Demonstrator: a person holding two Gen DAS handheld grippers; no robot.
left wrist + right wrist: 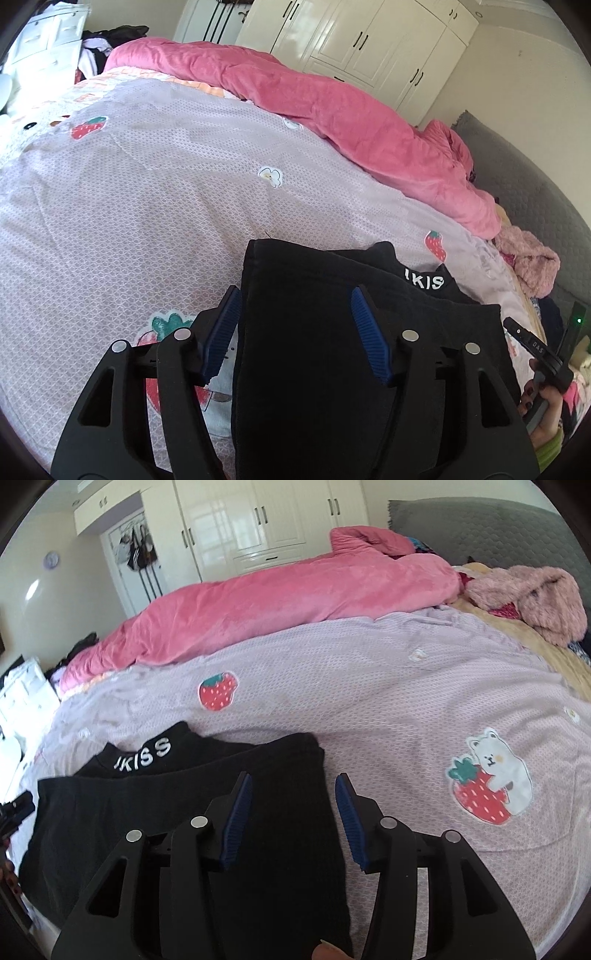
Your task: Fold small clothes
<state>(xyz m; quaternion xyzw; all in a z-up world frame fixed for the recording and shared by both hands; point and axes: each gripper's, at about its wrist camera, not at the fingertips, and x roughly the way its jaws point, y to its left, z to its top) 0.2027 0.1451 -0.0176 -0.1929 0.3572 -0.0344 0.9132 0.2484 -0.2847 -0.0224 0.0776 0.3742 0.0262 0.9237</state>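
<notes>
A black garment with white lettering at its collar lies folded lengthwise on the lilac strawberry-print bedspread. My left gripper stands open over it; the left blue pad is just off the garment's left edge and the right pad is above the cloth, neither pressing. In the right wrist view the same garment fills the lower left. My right gripper is open astride its right edge, with the left pad over the cloth and the right pad over the bedspread.
A rolled pink duvet runs along the far side of the bed. A fluffy pink garment lies by the grey headboard. White wardrobes stand behind, and a white drawer unit at the far left. A hand holds the other gripper.
</notes>
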